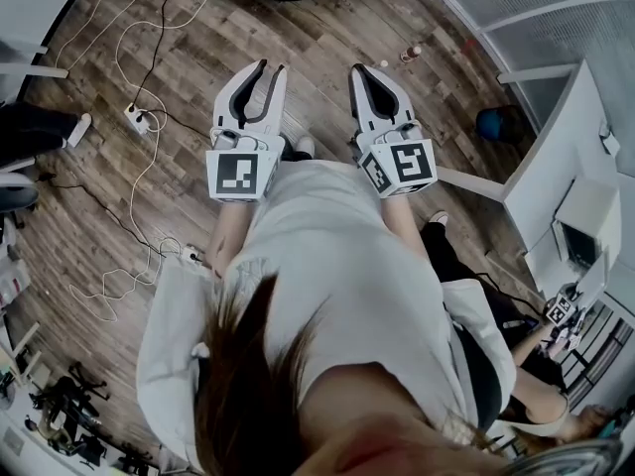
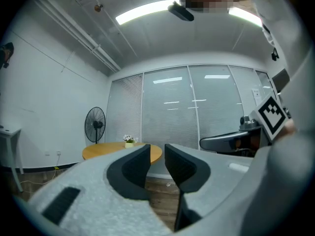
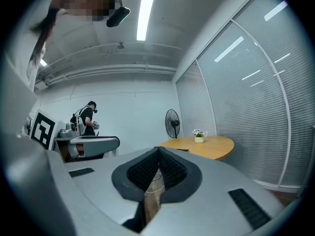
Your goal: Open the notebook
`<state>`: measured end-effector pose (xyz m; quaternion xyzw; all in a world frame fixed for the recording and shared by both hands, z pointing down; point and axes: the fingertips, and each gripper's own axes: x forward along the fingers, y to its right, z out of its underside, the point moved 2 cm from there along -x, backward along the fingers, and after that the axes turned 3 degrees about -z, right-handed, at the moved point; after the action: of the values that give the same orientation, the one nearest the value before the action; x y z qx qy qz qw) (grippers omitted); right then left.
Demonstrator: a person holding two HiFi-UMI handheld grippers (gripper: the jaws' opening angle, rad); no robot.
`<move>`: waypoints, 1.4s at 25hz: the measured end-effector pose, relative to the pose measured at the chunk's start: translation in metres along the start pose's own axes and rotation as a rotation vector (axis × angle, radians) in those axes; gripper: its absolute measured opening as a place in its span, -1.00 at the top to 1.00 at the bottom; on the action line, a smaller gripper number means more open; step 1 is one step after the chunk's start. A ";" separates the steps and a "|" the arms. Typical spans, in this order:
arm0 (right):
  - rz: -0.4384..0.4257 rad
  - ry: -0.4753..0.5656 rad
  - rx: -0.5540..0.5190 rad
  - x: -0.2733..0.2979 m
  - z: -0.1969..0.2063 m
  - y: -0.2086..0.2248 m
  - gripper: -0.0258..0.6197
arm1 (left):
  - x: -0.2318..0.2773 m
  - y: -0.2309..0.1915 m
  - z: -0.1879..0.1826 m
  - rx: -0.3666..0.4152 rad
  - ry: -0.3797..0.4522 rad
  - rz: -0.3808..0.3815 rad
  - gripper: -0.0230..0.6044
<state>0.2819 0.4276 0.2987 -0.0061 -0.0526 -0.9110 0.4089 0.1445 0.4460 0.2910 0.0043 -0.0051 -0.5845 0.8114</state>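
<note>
Left gripper [image 2: 156, 154]: jaws apart, gap is bare, only floor and the far wall show through it. Right gripper [image 3: 158, 151]: pads together at the tips, nothing pinched. From the head view I see both held level out front, left [image 1: 266, 69], right [image 1: 359, 72], over wood floor [image 1: 327, 28].

Notebook: not in any view that I can confirm. There's a small dark flat thing [image 3: 182, 150] on the near edge of the round table [image 3: 206, 144], too small to tell what it is.

Handling, my guess only: light, cover bends, pages slide over each other, so the whole book will skate if I lift just the cover. I'd pin the spine side with one gripper and take the cover at the free edge, mid-length, shallow bite so I grab one layer.

Counts:
- grippers 2, marker cubes 2
- notebooks confirmed 0
- round table 1, flower pot [image 2: 129, 140] 1 on it
- standing fan [image 2: 95, 124] 1, left of the table
- other person [image 3: 88, 118] 1, far back
- power strip [image 1: 139, 119] 1, with loose white cable on the floor
</note>
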 end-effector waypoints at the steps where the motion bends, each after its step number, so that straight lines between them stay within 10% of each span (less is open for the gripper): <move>1: 0.000 0.000 0.003 0.001 0.000 0.000 0.92 | 0.000 -0.001 0.001 0.001 -0.002 -0.002 0.61; 17: 0.015 -0.073 -0.002 0.064 0.011 0.009 0.92 | 0.039 -0.068 0.009 -0.038 -0.005 -0.033 0.61; 35: 0.191 -0.048 0.044 0.202 -0.013 0.030 0.92 | 0.140 -0.192 -0.006 -0.029 0.006 0.109 0.61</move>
<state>0.1706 0.2563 0.2994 -0.0242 -0.0817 -0.8661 0.4926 0.0065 0.2524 0.2832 -0.0060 0.0054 -0.5396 0.8419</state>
